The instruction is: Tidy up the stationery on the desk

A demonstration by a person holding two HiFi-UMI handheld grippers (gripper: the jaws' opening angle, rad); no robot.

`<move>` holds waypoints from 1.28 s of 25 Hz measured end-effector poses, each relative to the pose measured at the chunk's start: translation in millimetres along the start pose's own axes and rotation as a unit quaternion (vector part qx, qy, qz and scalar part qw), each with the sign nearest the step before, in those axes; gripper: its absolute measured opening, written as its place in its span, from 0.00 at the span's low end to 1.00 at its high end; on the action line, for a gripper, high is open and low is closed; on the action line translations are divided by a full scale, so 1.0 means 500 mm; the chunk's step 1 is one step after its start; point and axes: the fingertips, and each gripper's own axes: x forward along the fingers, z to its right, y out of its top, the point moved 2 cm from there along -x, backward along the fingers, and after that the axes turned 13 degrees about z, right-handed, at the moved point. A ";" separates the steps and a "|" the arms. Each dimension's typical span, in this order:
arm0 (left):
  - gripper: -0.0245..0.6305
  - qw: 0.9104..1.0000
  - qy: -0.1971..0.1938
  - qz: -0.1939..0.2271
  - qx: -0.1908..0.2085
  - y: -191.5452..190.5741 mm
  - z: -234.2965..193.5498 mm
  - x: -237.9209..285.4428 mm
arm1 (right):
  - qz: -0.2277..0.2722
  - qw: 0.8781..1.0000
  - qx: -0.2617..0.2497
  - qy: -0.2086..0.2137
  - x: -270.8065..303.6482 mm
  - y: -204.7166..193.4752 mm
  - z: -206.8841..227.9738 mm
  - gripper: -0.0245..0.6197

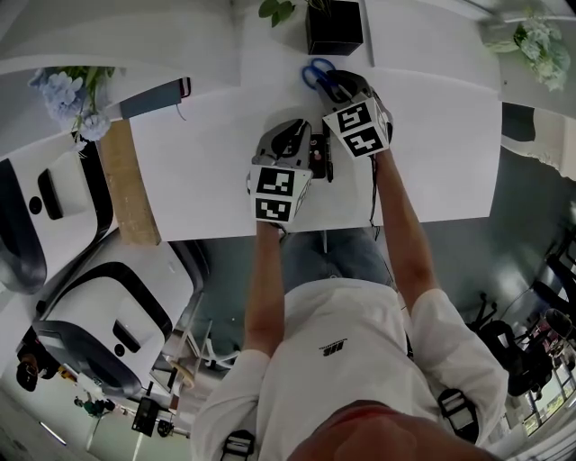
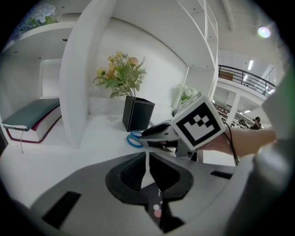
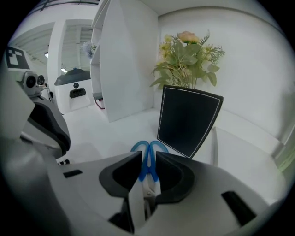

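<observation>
From the head view, you have both grippers out over the white desk point(image 1: 207, 180), arms stretched forward and nearly parallel. The right gripper point(image 1: 338, 86) reaches further, because the scissors point(image 1: 316, 72) lie at the far edge. Their blue handles sit just short of the black pen holder point(image 1: 335, 27), which is the likely home for them. Your left gripper point(image 1: 292, 128) sits nearer your body and just beside the right one, marker cube up, wrist straight. A book point(image 1: 153, 97) lies well off to the left on the shelf.

In the left gripper view, your left jaws are drawn almost together, with only a thin sliver of white desk showing between the pads. A small dark piece with pale pink dots sits low in the gap. It may be a pen, but I cannot tell from here. Ahead of the jaws you can see the right gripper angled down toward the blue handles, and the holder stands upright just behind them. Your left hand seems to be waiting close by rather than working.

In the right gripper view, your right jaws are closed onto the scissors. The pivot and the lower part of the handles fill the narrow gap, and the blue loops stick out forward toward the holder. That grip near the pivot makes sense, since it leaves the scissors balanced for a lift. The gripper is pitched down toward the desk, with the holder and its flowers point(image 3: 186, 55) directly ahead and close.
</observation>
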 end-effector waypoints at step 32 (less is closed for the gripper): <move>0.04 1.000 -0.015 -0.006 0.013 -0.026 0.032 -0.053 | -0.041 0.988 0.091 -0.118 -0.207 -0.112 -0.072 0.13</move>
